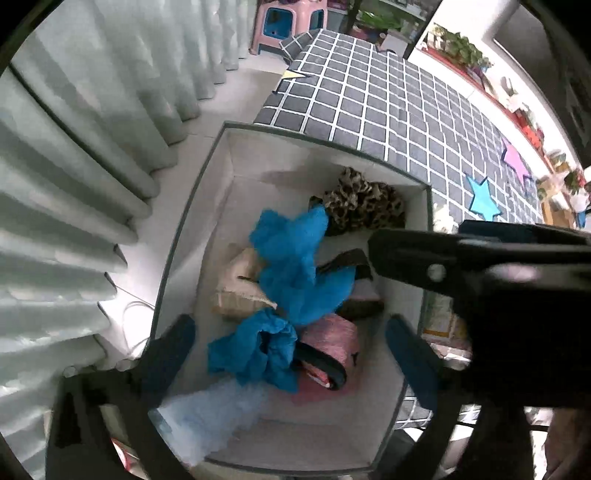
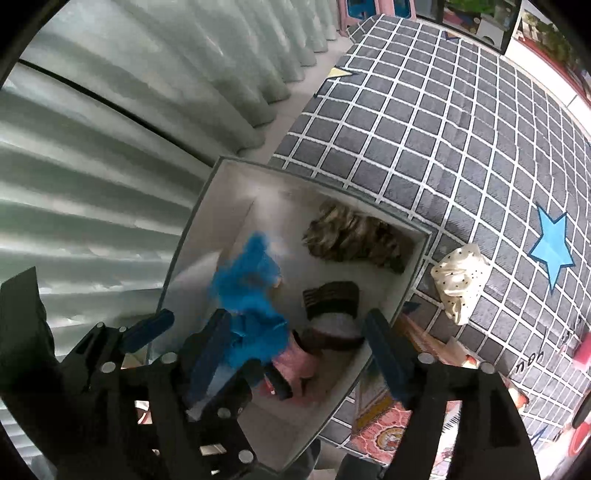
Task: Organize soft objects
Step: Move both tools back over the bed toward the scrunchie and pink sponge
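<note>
The right hand-held gripper [image 2: 295, 354], jaws spread and empty, is hovering left of the crumpled cream polka-dot cloth [image 2: 461, 281], nearer than the left.

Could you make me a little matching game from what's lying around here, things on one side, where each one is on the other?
Things:
1. leopard-print cloth
2. white dotted cloth
3. blue star
4. pink stool

Places:
A. on the checked mat, just outside the box
B. far end of the room, beyond the mat
C. inside the box, at its far end
D. a flat shape on the mat's surface

Pairs: 1-C, 2-A, 3-D, 4-B
</note>
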The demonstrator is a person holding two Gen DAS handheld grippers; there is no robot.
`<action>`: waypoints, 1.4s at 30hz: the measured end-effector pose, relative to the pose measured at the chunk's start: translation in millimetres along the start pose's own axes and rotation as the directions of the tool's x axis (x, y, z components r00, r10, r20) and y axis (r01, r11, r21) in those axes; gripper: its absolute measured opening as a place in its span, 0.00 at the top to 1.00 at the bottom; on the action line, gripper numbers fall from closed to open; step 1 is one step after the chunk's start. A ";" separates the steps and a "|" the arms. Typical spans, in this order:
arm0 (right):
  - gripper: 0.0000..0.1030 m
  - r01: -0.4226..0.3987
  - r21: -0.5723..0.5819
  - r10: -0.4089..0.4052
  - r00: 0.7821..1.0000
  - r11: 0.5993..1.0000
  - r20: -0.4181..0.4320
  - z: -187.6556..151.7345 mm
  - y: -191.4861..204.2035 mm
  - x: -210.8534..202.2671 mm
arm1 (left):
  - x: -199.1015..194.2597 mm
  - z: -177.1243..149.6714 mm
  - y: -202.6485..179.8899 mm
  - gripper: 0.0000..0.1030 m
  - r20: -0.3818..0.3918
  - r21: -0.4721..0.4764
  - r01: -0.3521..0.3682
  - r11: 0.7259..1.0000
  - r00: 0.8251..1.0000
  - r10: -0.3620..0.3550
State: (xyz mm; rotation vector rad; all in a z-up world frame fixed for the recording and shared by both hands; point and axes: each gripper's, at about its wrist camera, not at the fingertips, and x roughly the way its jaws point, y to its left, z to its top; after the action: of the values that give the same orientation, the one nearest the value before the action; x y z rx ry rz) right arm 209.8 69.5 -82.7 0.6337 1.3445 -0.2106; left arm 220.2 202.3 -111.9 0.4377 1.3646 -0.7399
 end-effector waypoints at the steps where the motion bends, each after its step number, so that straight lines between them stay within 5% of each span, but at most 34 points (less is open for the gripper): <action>1: 0.12 -0.009 0.006 0.009 1.000 1.000 0.011 -0.2 -2.2 -4.4 | -0.5 0.7 -0.7 0.00 -0.002 -0.002 -0.003 1.000 1.000 0.003; 13: 0.12 -0.049 0.164 0.029 0.992 0.985 0.119 -8.3 -78.9 -65.1 | -34.0 27.9 -40.4 0.00 0.055 0.053 0.031 0.998 0.998 -0.034; 24: 0.12 -0.070 0.425 0.009 0.990 0.902 0.143 -56.7 -212.6 -78.9 | -34.8 66.3 -142.6 0.00 -0.049 0.223 0.077 0.972 0.996 -0.068; 34: 0.12 -0.074 0.622 0.013 0.995 0.780 0.103 -122.9 -328.3 -69.8 | 22.9 89.1 -233.5 0.00 -0.174 0.284 0.036 0.958 0.985 0.015; 42: 0.12 -0.050 0.703 0.000 0.998 0.709 0.071 -154.8 -400.1 -63.8 | 111.1 104.1 -258.0 0.00 -0.307 0.240 -0.087 0.967 0.938 0.160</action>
State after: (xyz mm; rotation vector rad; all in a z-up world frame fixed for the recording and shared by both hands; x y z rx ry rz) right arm -131.8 -187.1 -157.5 1.2814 1.1657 -0.7469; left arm 118.5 -73.9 -167.4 0.8486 1.5492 -0.7412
